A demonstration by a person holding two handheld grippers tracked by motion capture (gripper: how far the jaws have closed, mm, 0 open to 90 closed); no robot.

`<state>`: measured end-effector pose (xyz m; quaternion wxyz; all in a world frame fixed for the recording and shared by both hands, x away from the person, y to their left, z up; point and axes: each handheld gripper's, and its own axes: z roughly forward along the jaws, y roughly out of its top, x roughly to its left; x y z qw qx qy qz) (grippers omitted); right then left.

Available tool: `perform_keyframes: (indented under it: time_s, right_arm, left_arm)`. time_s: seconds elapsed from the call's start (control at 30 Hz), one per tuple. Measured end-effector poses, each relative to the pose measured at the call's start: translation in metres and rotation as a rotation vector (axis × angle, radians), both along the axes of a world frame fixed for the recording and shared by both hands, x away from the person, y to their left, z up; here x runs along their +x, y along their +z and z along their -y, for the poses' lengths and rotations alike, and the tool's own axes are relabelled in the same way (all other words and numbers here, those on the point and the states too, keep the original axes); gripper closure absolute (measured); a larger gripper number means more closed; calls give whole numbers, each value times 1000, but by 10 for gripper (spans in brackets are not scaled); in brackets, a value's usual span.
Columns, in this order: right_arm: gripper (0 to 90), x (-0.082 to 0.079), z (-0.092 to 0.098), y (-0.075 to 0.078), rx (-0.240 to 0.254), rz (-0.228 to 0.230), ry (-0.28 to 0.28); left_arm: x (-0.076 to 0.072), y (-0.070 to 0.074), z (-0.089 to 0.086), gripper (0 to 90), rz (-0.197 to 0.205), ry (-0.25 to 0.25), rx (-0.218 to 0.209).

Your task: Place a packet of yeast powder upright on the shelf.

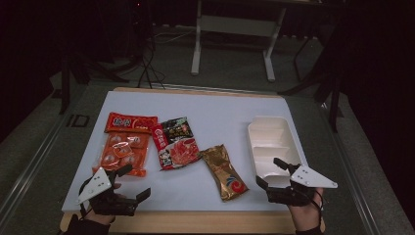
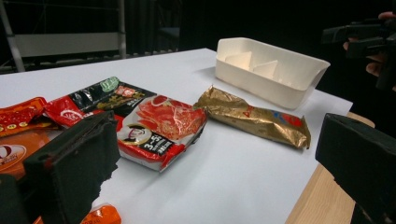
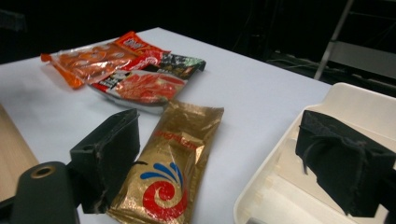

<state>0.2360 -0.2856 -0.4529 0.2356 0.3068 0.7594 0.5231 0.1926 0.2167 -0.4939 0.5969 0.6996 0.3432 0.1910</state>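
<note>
Three snack packets lie on the white mat. An orange packet [image 1: 123, 149] lies at the left, a red and black packet [image 1: 175, 143] in the middle, and a gold packet [image 1: 224, 172] nearer the front. A white divided tray [image 1: 271, 142] stands at the right with nothing in it. My left gripper [image 1: 137, 181] hovers open at the front left corner, just in front of the orange packet. My right gripper [image 1: 268, 171] is open at the tray's near end, one jaw over the tray [image 3: 355, 100]. The gold packet [image 3: 173, 163] lies beside its other jaw. Neither gripper holds anything.
A wooden table edge [image 1: 195, 223] runs along the front below the mat. Bare mat lies between the gold packet [image 2: 254, 116] and the tray [image 2: 271, 70]. The other hand's gripper [image 2: 359, 37] shows far right. A white desk frame [image 1: 235, 29] stands on the floor beyond the table.
</note>
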Motion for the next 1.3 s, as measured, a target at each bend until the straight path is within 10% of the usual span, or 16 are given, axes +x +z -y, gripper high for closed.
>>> perform_keyframes:
  time_s: [0.53, 1.3]
  right_arm:
    - [130, 2, -10, 0, -53, -92, 29]
    - [113, 24, -51, 52, -62, -15, 126]
  left_arm:
    - [2, -2, -2, 0, -8, 8, -18]
    - [3, -4, 0, 0, -24, 4, -25]
